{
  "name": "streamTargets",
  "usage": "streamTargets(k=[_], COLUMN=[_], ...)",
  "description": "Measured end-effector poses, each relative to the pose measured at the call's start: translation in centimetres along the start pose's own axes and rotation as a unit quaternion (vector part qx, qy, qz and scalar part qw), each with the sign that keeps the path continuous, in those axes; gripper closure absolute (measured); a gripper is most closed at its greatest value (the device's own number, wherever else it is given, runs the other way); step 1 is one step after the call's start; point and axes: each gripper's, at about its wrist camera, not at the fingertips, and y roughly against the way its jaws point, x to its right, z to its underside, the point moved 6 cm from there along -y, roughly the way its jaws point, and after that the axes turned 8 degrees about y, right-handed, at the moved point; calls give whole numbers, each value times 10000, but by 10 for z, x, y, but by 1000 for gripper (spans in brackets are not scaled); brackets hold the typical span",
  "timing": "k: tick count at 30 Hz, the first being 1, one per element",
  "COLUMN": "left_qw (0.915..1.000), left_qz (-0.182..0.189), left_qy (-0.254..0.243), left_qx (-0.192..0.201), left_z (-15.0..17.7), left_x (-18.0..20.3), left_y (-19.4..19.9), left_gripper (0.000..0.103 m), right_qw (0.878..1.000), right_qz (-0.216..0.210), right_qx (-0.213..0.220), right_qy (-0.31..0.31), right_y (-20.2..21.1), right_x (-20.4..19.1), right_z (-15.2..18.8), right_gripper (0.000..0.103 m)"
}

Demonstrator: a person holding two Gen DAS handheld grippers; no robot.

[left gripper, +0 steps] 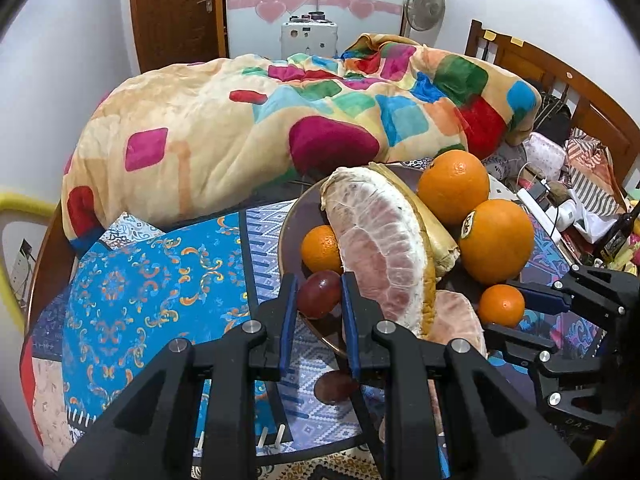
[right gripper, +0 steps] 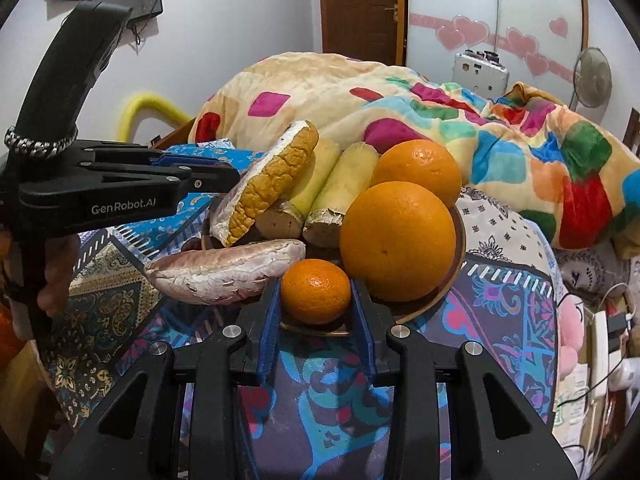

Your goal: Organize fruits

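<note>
A brown plate [left gripper: 289, 216] on the patterned cloth holds two big oranges [left gripper: 454, 186] [left gripper: 496, 240], a small tangerine [left gripper: 320, 249], pomelo pieces [left gripper: 380, 248] and two sugarcane pieces [right gripper: 320, 178]. My left gripper [left gripper: 319, 292] is shut on a red grape [left gripper: 318, 294] at the plate's near rim. A second grape [left gripper: 335, 386] lies on the cloth below. My right gripper [right gripper: 315, 292] is shut on a small tangerine [right gripper: 315, 291] at the plate's edge [right gripper: 424, 308]; it shows in the left wrist view [left gripper: 502, 304] too.
A colourful blanket [left gripper: 280, 120] is heaped behind the plate. A wooden headboard [left gripper: 560, 76] and clutter with cables and a bottle [left gripper: 618, 236] sit at the right. A fan [left gripper: 424, 2] and a door [left gripper: 176, 12] stand at the back.
</note>
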Motion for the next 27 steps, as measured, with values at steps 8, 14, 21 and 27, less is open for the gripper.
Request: streamTargets(k=[8, 14, 21, 27], left_qw=[9999, 9999, 9997, 9984], left_qz=[-103, 50, 14, 97], left_qy=[76, 119, -47, -315], left_qx=[42, 26, -232, -462], left_z=[1, 9, 37, 53], left_x=[-8, -21, -35, -22], left_y=[9, 24, 26, 14], left_gripper=[51, 50, 50, 50], right_qw=[10000, 9999, 9999, 9997], right_qz=[13, -1, 138, 248], right_qx=[-56, -46, 26, -6], right_qy=[-29, -100, -25, -35], right_y=[-3, -1, 7, 12], right_x=[1, 2, 1, 2], right_z=[-1, 0, 4, 12], right_gripper=[71, 66, 53, 53])
